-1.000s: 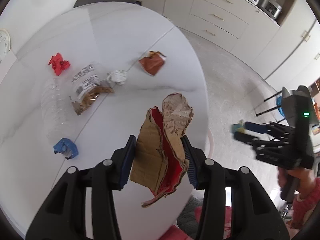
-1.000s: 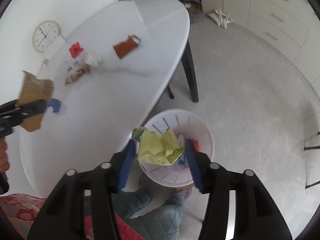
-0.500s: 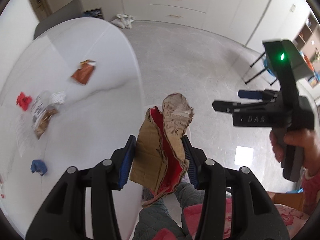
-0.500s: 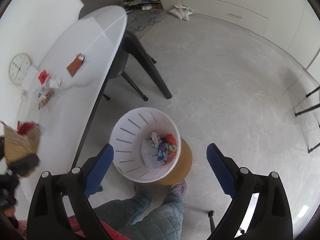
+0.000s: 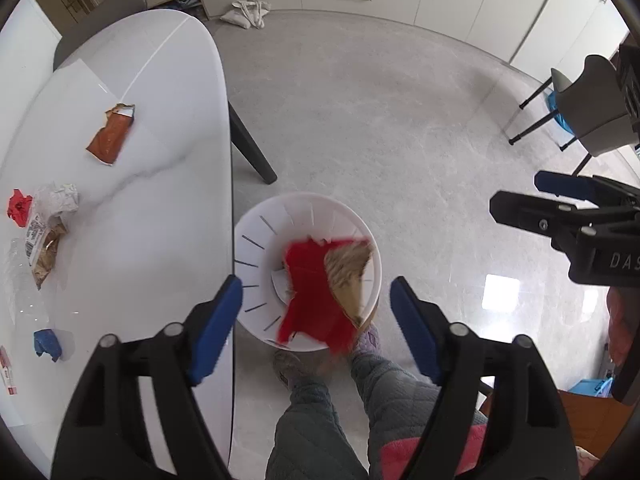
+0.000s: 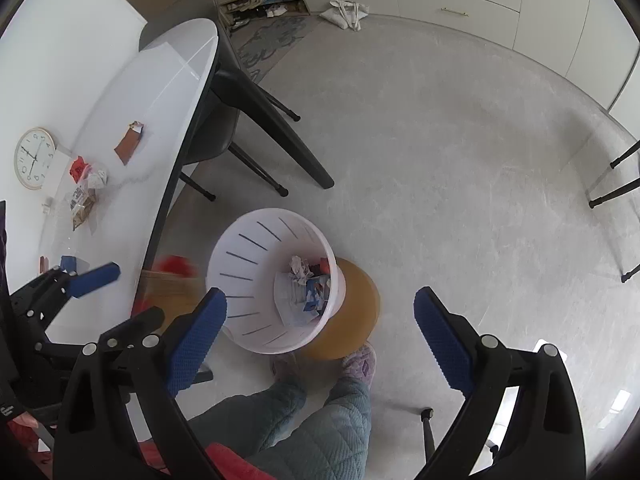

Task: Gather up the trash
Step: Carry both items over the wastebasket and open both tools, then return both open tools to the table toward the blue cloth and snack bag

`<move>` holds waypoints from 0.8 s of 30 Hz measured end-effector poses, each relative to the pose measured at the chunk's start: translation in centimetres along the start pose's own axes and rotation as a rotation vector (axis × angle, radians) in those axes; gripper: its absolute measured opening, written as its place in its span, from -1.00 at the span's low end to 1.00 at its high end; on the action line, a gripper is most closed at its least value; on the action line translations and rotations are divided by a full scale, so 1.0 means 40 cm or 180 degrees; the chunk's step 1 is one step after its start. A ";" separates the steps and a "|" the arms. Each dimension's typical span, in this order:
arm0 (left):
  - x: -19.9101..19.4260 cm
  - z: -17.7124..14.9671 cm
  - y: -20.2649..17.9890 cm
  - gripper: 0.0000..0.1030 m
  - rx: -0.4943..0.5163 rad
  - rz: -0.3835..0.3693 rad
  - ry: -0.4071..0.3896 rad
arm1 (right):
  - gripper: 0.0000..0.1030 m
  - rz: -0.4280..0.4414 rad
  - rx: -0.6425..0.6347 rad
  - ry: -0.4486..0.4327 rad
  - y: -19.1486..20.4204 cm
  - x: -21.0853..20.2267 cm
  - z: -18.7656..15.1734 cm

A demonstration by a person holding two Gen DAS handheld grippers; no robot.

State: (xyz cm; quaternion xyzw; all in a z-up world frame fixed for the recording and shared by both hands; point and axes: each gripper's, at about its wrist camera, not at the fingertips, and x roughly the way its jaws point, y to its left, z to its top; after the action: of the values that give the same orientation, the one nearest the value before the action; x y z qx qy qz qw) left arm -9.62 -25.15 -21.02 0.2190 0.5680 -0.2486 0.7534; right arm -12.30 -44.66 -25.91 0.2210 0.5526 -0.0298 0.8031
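My left gripper (image 5: 316, 312) is open above the white slotted trash bin (image 5: 256, 240). The red and brown torn cardboard piece (image 5: 320, 288) is blurred, loose in the air over the bin, below the jaws. My right gripper (image 6: 320, 328) is open and empty over the same bin (image 6: 240, 256), which holds crumpled paper and wrappers (image 6: 304, 288). Left on the white table (image 5: 160, 160) are a brown wrapper (image 5: 111, 136), a red scrap (image 5: 18, 208), a crumpled white paper (image 5: 60, 200), a snack bag (image 5: 42, 248) and a blue scrap (image 5: 47, 344).
The bin stands on a round wooden stool (image 6: 352, 312) beside the table edge. The person's legs and slippers (image 5: 320, 400) are just below it. A dark chair (image 6: 224, 120) is tucked under the table. A clock (image 6: 34, 158) leans at the table's far side.
My left gripper swung from the table to over the bin and opened, letting go of the cardboard piece, which now falls. My right gripper dropped its yellow paper earlier and stays open.
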 end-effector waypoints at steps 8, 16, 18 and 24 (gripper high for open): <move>-0.062 0.004 0.059 0.79 -0.0239 0.0044 -0.0102 | 0.83 0.0045 -0.0030 -0.0052 0.020 -0.022 0.013; -0.211 -0.061 0.174 0.85 -0.0584 0.0074 -0.0440 | 0.95 -0.0012 -0.0296 -0.0292 0.106 -0.107 0.022; -0.230 -0.074 0.200 0.85 -0.0619 0.0126 -0.0471 | 0.95 0.0043 -0.0338 -0.0290 0.130 -0.116 0.021; -0.231 -0.101 0.278 0.85 -0.0783 0.0215 -0.0434 | 0.95 0.0113 -0.0429 -0.0296 0.193 -0.115 0.019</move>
State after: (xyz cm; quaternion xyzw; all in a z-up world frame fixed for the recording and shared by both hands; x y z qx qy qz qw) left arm -7.85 -12.84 -12.61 0.1266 0.5341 -0.1659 0.8193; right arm -11.18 -38.91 -19.04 0.1745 0.5115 0.0115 0.8413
